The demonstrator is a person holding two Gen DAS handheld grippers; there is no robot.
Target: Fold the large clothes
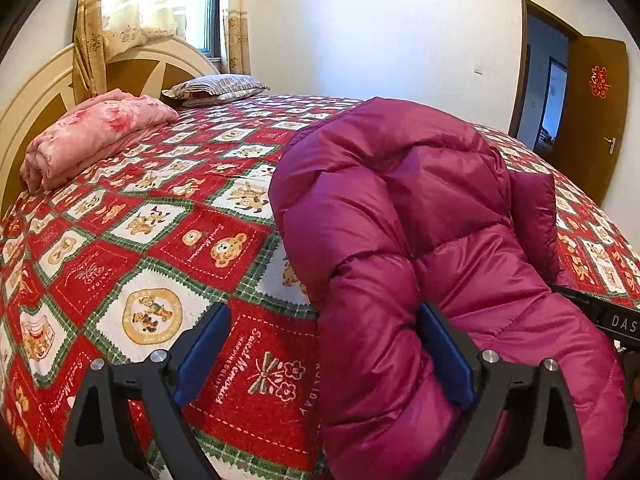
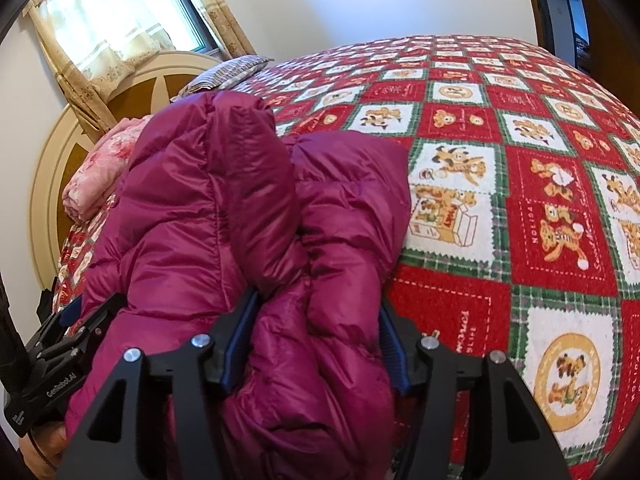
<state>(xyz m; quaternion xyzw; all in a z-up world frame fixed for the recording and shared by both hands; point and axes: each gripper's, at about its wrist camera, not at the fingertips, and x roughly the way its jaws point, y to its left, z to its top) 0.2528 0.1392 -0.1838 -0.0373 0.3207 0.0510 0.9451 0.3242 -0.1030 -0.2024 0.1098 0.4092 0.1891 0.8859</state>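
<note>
Near the bed's [image 1: 132, 240] front edge the purple jacket [image 1: 400, 208] lies bunched in puffy folds; my right gripper [image 2: 312, 340] has its jaws around a thick wad of it, seemingly clamped to carry the fold; my left gripper [image 1: 324, 348] stands apart, one finger against the padding, free to steady it.

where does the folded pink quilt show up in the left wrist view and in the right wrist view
Left wrist view: the pink quilt lies at the upper left, on the bedspread near the headboard, well left of the magenta down jacket.
Right wrist view: the pink quilt peeks out at the left edge, partly hidden behind the jacket.
Shared landmark: the striped pillow by the headboard.
</note>
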